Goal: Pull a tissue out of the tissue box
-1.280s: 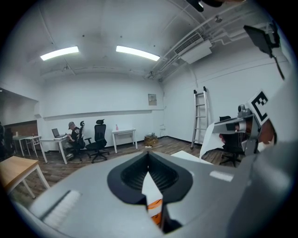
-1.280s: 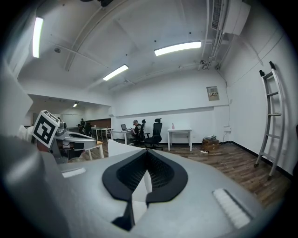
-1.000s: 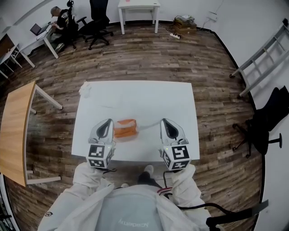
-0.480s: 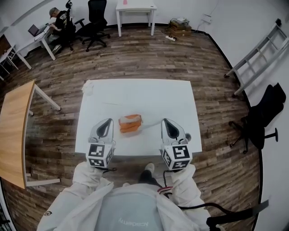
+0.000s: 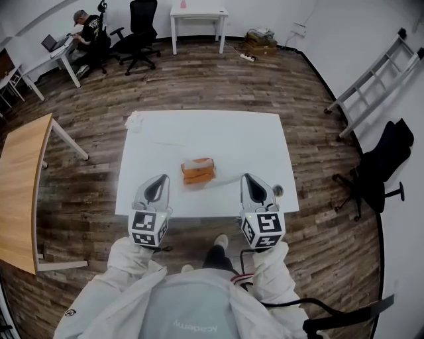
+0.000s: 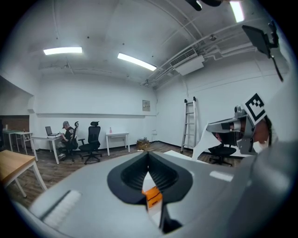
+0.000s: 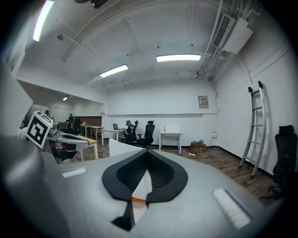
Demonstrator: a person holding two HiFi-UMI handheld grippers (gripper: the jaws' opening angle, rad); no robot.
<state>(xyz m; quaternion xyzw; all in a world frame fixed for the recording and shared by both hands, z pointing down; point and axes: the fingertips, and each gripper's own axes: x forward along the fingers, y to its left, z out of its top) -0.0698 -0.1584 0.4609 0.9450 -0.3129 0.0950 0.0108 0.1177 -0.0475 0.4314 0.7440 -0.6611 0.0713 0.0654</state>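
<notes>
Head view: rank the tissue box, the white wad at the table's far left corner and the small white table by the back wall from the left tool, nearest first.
1. tissue box, just ahead and right of the left tool.
2. white wad, far left corner of the work table.
3. small white table, across the room by the back wall.
</notes>
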